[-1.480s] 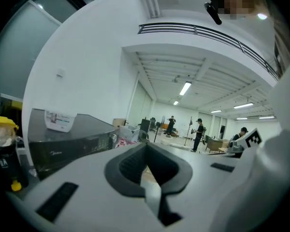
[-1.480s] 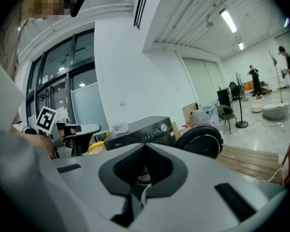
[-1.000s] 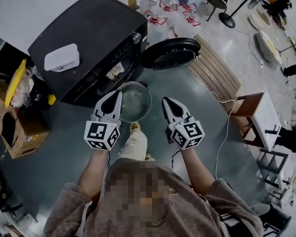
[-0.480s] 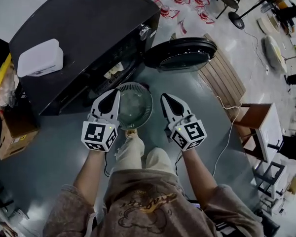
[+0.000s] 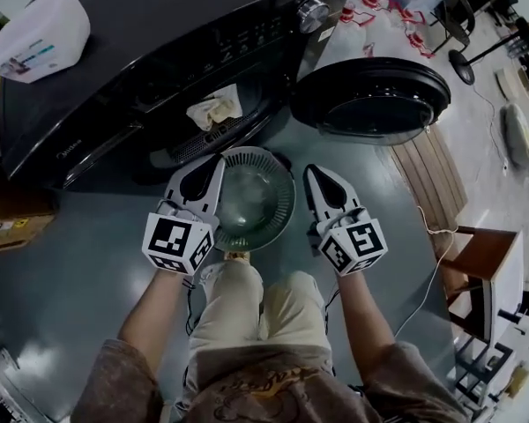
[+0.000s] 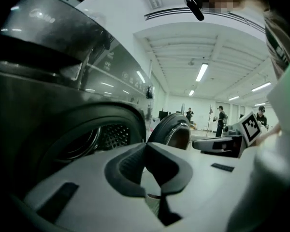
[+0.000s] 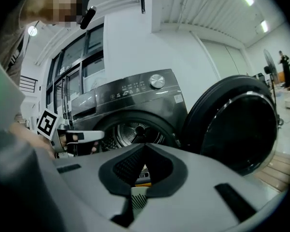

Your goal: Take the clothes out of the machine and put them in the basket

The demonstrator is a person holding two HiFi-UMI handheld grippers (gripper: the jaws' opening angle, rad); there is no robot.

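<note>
Both hands have sunk lower: our left gripper [image 5: 208,170] and right gripper [image 5: 321,179], fingers [image 6: 128,170] pressed together on nothing, now flank the basket [image 5: 285,203]; the clothes [image 5: 213,109] wait beyond the fingertips in the machine [image 5: 141,51], untaken.

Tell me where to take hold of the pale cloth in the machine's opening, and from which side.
Pinch the raised crumpled fold on top of the pale cloth. It lies bunched on the lower lip of the machine opening, so a ridge offers itself. Come in level from the front, probably with the left tool, which is nearer and shut for now.
</note>
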